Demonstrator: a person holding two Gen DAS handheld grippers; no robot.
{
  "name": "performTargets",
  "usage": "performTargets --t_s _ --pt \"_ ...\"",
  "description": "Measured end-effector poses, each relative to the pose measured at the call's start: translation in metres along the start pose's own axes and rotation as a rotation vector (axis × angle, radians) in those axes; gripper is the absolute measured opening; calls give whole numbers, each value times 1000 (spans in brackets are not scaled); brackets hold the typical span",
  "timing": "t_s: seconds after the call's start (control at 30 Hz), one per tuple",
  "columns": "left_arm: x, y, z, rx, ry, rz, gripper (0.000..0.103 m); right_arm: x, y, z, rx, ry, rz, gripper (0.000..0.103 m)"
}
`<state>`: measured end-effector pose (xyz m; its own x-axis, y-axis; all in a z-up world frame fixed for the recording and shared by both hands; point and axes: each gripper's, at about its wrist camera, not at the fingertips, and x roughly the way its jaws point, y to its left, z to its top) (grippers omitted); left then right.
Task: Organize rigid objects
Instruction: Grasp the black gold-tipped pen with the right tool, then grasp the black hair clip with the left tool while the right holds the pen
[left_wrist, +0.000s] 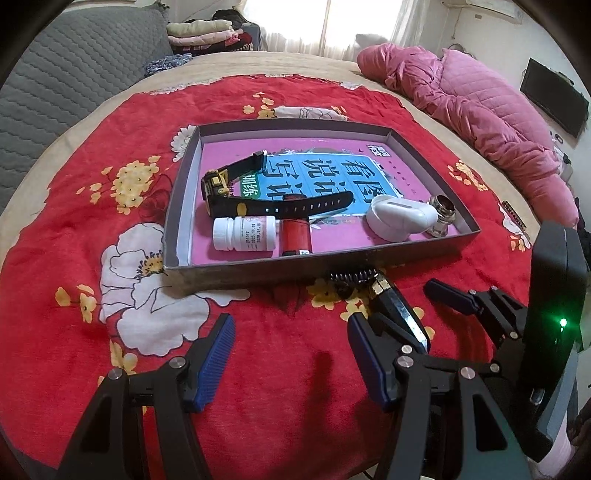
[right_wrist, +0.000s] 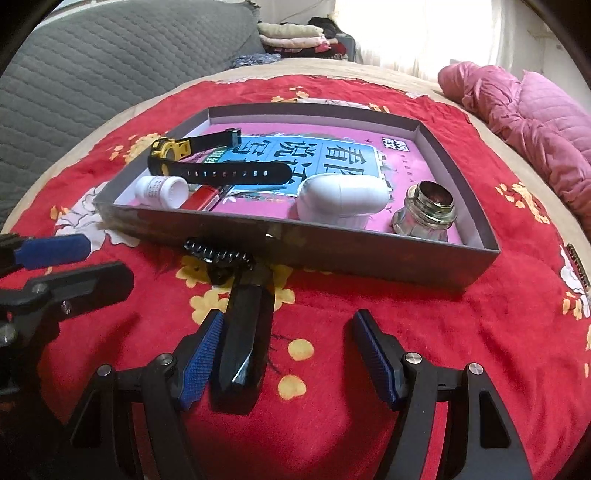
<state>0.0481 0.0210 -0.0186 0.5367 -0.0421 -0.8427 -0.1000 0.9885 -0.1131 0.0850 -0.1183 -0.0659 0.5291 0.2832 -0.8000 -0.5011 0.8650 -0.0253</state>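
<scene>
A black tool (right_wrist: 243, 332) with a coiled spring (right_wrist: 218, 253) at its far end lies on the red blanket, just in front of the grey box (right_wrist: 369, 254). My right gripper (right_wrist: 288, 358) is open around the tool's near end, and its left pad is almost touching the tool. My left gripper (left_wrist: 291, 354) is open over bare blanket, to the left of the tool (left_wrist: 397, 306). The box (left_wrist: 258, 273) holds a pink book (left_wrist: 332, 173), a black-and-yellow watch (left_wrist: 218, 188), a white bottle (left_wrist: 243, 232), a red object (left_wrist: 295, 236), a white device (left_wrist: 399, 218) and a glass jar (left_wrist: 441, 214).
The box rests on a flowered red blanket (left_wrist: 92, 221) spread over a bed. A pink quilted garment (left_wrist: 480, 107) lies at the right edge and a grey quilted sofa (right_wrist: 92, 66) stands behind on the left. Folded clothes (left_wrist: 207, 33) are stacked far back.
</scene>
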Motion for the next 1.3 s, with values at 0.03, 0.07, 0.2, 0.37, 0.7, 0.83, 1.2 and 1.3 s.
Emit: performTargets --t_s 0.03,0.07,0.2,0.37,0.7,0.83,1.2,1.3 --pt "1 -1 0 3 2 -1 63 0 0 0 0 0 2 73" --pt "1 -1 -1 6 4 0 63 1 -1 1 -1 1 3 73" --pt "3 -3 -2 12 8 -2 63 4 -1 3 -7 0 6 72" --pt "7 -5 -3 13 16 -6 63 7 -1 4 -14 2 0 68" --pt "17 -12 -2 18 24 -35 62 3 -4 4 -23 4 11 44" --pt "23 -16 0 16 30 -52 62 0 -5 2 -32 5 9 35" --pt "44 -24 10 13 42 -54 62 -8 -35 -1 52 22 -2 23" --pt "50 -29 11 23 40 -32 62 -8 -40 -1 73 24 8 23"
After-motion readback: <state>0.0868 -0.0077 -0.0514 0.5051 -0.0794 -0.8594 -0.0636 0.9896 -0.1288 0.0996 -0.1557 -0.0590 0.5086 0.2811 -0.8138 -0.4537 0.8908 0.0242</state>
